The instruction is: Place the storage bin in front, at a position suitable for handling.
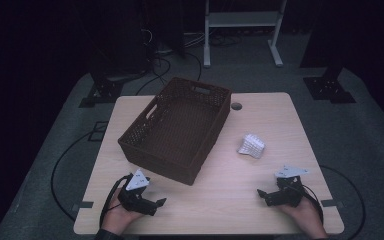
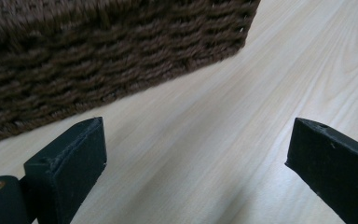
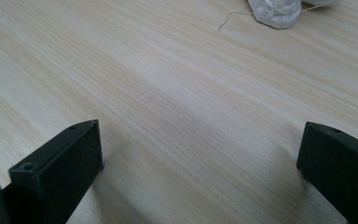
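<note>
A dark brown woven basket (image 1: 180,127) stands on the light wooden table (image 1: 230,195), left of centre, and looks empty. Its wall (image 2: 98,51) fills the top of the left gripper view. A small white crumpled cloth (image 1: 251,146) lies to the basket's right; its edge (image 3: 276,11) with a loose thread shows at the top of the right gripper view. My left gripper (image 1: 161,202) rests near the front edge, just below the basket's near corner, jaws wide apart with bare wood between them (image 2: 196,163). My right gripper (image 1: 261,194) lies at the front right, below the cloth, open over bare table (image 3: 200,163).
A round cable hole (image 1: 236,106) sits near the table's far edge. Cables trail from both grippers over the front edge. Beyond the table are dark floor, stand feet and a white frame (image 1: 242,30).
</note>
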The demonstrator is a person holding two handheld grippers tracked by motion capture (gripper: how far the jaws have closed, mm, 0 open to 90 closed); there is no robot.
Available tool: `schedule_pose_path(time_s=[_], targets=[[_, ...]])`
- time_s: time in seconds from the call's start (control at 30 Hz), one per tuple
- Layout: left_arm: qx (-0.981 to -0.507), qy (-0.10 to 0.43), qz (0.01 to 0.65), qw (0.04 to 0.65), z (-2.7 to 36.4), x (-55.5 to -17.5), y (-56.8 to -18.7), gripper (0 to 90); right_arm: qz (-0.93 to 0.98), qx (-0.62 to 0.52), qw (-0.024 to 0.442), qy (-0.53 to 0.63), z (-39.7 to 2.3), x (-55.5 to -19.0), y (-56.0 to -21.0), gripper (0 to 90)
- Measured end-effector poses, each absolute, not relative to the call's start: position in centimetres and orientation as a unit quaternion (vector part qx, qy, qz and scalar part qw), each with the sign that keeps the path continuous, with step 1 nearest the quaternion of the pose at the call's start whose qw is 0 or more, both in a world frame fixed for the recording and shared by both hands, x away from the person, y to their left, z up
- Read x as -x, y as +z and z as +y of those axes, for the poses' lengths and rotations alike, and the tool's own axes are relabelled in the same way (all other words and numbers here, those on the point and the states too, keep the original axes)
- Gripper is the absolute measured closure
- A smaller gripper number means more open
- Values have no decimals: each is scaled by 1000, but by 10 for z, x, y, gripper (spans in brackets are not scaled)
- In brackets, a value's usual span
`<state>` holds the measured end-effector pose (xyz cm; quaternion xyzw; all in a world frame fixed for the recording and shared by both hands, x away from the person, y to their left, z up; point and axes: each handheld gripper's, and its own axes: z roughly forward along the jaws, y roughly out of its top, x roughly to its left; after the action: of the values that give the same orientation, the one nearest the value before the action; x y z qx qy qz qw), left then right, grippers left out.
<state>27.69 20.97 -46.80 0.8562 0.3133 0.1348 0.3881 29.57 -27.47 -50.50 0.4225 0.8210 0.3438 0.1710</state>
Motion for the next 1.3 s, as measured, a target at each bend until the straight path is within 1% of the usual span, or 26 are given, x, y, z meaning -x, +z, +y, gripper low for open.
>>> schedule_pose_path(time_s=[0.53, 0.7, 0.8, 0.93, 1.0, 1.03, 1.1, 1.13, 1.17, 1.3], targets=[[-852, 140, 301, 405, 204, -276, -434, 42, 821, -422, 171, 344, -275, -296, -505, 0], [-845, 139, 301, 419, 203, -278, -422, 50, 821, -422, 171, 344, -275, -296, -505, 0], [-843, 137, 301, 425, 202, -280, -417, 70, 821, -422, 171, 343, -275, -296, -505, 0], [-840, 133, 291, 439, 199, -282, -410, 173, 821, -422, 171, 343, -275, -296, -505, 0], [-838, 133, 285, 446, 196, -282, -407, 251, 821, -422, 171, 343, -275, -296, -505, 0], [-836, 133, 284, 449, 195, -282, -405, 337, 821, -422, 171, 343, -275, -296, -505, 0], [-835, 127, 283, 455, 192, -283, -403, 430, 821, -422, 171, 343, -275, -296, -505, 0], [-835, 124, 280, 457, 190, -284, -401, 514, 821, -422, 171, 343, -275, -296, -505, 0], [-838, 119, 275, 457, 189, -285, -400, 514, 821, -422, 171, 343, -275, -296, -505, 0], [-844, 109, 259, 457, 178, -287, -396, 802, 821, -422, 171, 344, -275, -296, -505, 0]])
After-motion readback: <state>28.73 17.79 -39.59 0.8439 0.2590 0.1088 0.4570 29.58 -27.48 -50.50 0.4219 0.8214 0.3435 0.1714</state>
